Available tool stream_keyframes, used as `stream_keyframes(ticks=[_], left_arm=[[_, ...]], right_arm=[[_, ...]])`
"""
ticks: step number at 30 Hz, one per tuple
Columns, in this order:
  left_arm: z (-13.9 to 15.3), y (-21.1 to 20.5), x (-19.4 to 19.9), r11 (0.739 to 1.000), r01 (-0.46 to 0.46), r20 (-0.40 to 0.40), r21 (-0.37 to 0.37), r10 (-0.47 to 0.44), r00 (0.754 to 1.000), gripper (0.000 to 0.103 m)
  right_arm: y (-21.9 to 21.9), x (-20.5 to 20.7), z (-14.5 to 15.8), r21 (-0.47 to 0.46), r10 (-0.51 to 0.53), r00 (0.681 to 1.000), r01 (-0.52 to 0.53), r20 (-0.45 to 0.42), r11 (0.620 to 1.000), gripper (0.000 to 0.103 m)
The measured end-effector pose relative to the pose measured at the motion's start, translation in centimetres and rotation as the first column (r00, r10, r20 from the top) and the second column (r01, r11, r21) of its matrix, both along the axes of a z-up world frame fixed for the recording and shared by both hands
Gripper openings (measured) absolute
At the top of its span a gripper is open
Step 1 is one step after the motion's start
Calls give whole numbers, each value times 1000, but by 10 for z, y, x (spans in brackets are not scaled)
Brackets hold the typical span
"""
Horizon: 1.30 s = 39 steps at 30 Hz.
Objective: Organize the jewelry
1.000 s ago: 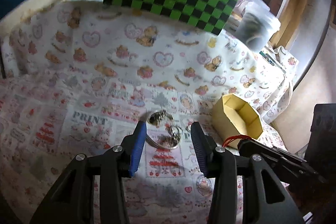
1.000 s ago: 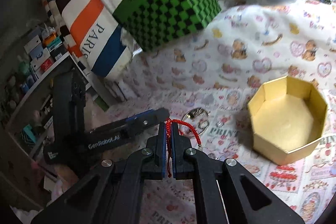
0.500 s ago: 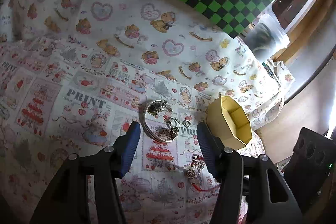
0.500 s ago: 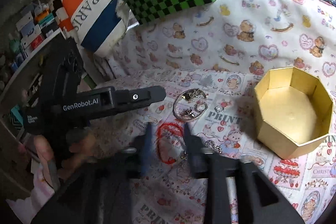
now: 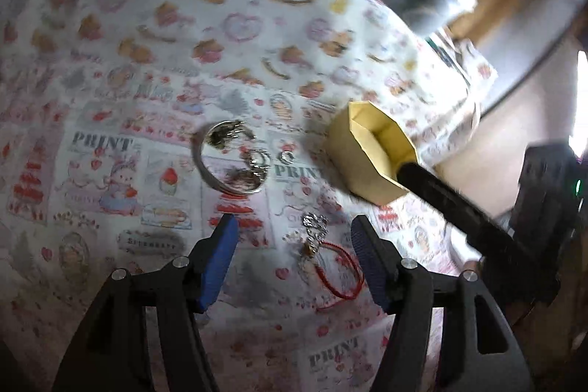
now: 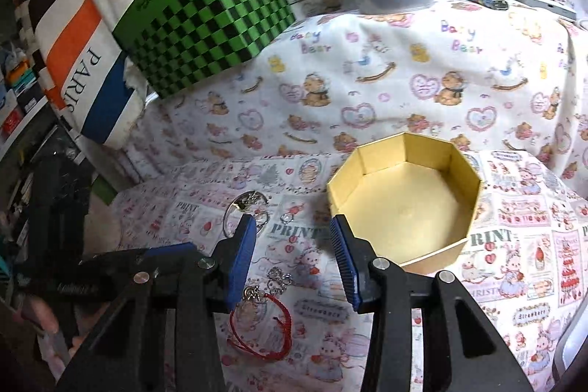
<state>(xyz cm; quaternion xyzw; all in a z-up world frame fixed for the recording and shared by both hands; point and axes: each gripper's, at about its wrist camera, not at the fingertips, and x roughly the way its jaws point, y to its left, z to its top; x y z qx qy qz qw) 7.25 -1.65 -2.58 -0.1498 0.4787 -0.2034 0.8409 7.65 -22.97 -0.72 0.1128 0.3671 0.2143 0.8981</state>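
To the left, the printed cloth (image 6: 386,90) is bounded by a green checkered box (image 6: 205,28); open cloth is seen around the silver bangle (image 5: 228,160). The left gripper (image 5: 294,245) is held wide, empty. The red cord bracelet (image 6: 262,329) is found flat between and below the right gripper (image 6: 294,245), also spread wide. The yellow octagonal box (image 6: 404,201) is noted just right, empty.

"PRINT" is printed repeatedly on the tablecloth (image 6: 305,230), where "Strawberry" labels are also seen. "Baby Bear" is written on the bear sheet (image 6: 455,39). "PARIS" is read on the striped bag (image 6: 82,76). "PRINT" is likewise legible in the left wrist view.
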Motion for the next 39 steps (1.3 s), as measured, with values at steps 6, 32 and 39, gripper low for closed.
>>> stream_keyframes(ticks=[6, 32, 39], left_arm=[[-20, -38, -4, 977, 139, -88, 161, -126, 988, 60], [23, 41, 1, 962, -227, 130, 150, 208, 969, 4], [18, 47, 2, 917, -319, 175, 238, 283, 943, 4]], right_arm=[[-7, -3, 7, -6, -30, 999, 30, 21, 1000, 45], [69, -10, -37, -250, 158, 983, -177, -94, 952, 45], [84, -6, -52, -384, 134, 985, -165, -105, 909, 45]])
